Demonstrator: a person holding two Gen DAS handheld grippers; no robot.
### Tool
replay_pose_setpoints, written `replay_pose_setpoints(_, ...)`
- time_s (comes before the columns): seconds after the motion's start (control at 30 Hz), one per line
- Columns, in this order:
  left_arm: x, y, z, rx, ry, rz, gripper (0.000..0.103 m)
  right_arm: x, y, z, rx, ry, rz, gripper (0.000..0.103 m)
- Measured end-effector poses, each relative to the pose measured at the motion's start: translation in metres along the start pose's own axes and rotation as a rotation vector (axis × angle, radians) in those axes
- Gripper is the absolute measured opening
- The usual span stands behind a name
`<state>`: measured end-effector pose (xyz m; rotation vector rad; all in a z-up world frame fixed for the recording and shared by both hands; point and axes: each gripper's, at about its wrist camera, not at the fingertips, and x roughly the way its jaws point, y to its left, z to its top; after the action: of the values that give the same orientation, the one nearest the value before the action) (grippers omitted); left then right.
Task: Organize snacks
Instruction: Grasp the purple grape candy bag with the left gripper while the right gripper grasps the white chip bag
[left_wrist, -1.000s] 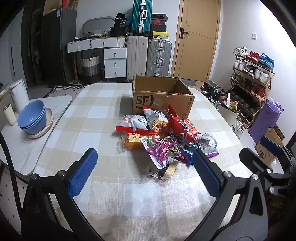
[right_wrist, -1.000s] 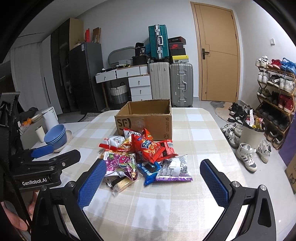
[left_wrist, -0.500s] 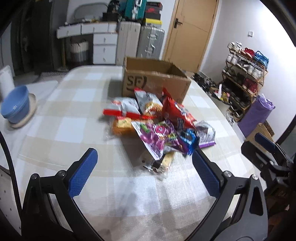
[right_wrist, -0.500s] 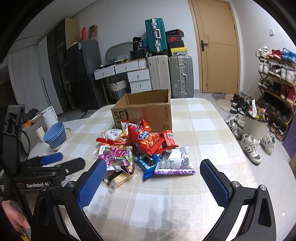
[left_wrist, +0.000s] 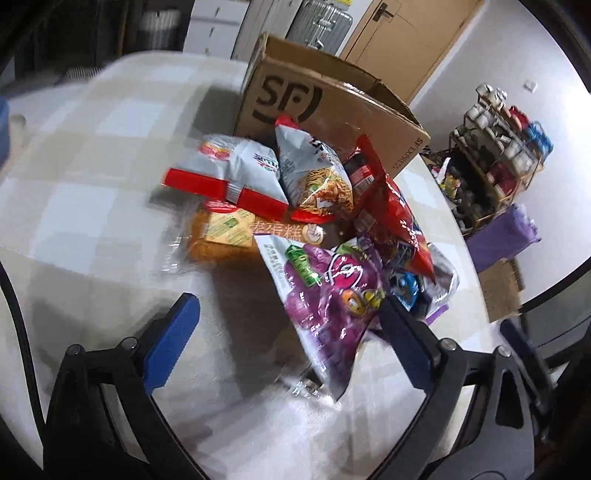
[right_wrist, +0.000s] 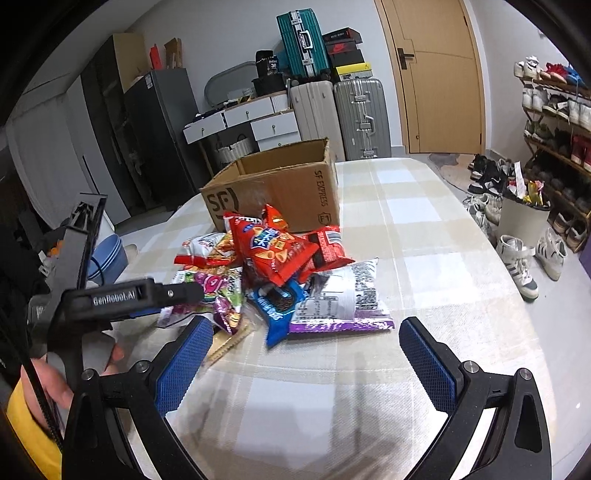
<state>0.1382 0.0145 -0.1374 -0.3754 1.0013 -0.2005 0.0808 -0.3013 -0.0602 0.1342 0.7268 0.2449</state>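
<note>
While both tools hung empty with fingers spread wide, the snack pile (right_wrist: 273, 273) lay mid-table, just before the open cardboard box (right_wrist: 280, 184), which sat toward the far edge. The left gripper (left_wrist: 288, 347) was tilted low over the purple bag (left_wrist: 328, 295) at the pile's near side; the right gripper (right_wrist: 306, 354) hovered short of the silver packet (right_wrist: 343, 295). These bags looked light, soft, crinkly and slippery, their contents probably crushable, so a pinch on a flat sealed edge seemed safest.
</note>
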Motion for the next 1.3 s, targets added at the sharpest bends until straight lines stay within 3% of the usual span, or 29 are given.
replay_pose_setpoints(0.07, 0.011, -0.002, 0.006, -0.006, 0.015, -0.019, 0.092, 0.005, -0.004, 0.002, 0.005, 0.006, -0.002, 0.103)
replay_pose_setpoints(0.23, 0.034, -0.006, 0.017, -0.018, 0.038, -0.069, 0.071, 0.017, -0.016, 0.004, 0.033, 0.03, 0.007, 0.103)
replay_pose_setpoints(0.4, 0.04, -0.013, 0.025, -0.005, 0.034, -0.12, 0.04, 0.027, -0.019, 0.004, 0.038, 0.053, 0.009, 0.103)
replay_pose_setpoints(0.47, 0.04, -0.02, 0.025, 0.045, 0.024, -0.122, 0.02, 0.031, -0.021, 0.007, 0.036, 0.059, 0.006, 0.103)
replay_pose_setpoints(0.8, 0.048, -0.021, 0.029, 0.055, 0.017, -0.153, 0.02, 0.065, -0.044, 0.03, 0.096, 0.125, -0.014, 0.103)
replay_pose_setpoints(1.07, 0.033, -0.015, 0.003, 0.069, 0.043, -0.201, 0.02, 0.089, -0.04, 0.034, 0.065, 0.165, -0.026, 0.103)
replay_pose_setpoints(1.3, 0.026, -0.018, -0.001, 0.1, 0.028, -0.21, 0.02, 0.102, -0.045, 0.034, 0.074, 0.192, -0.036, 0.103)
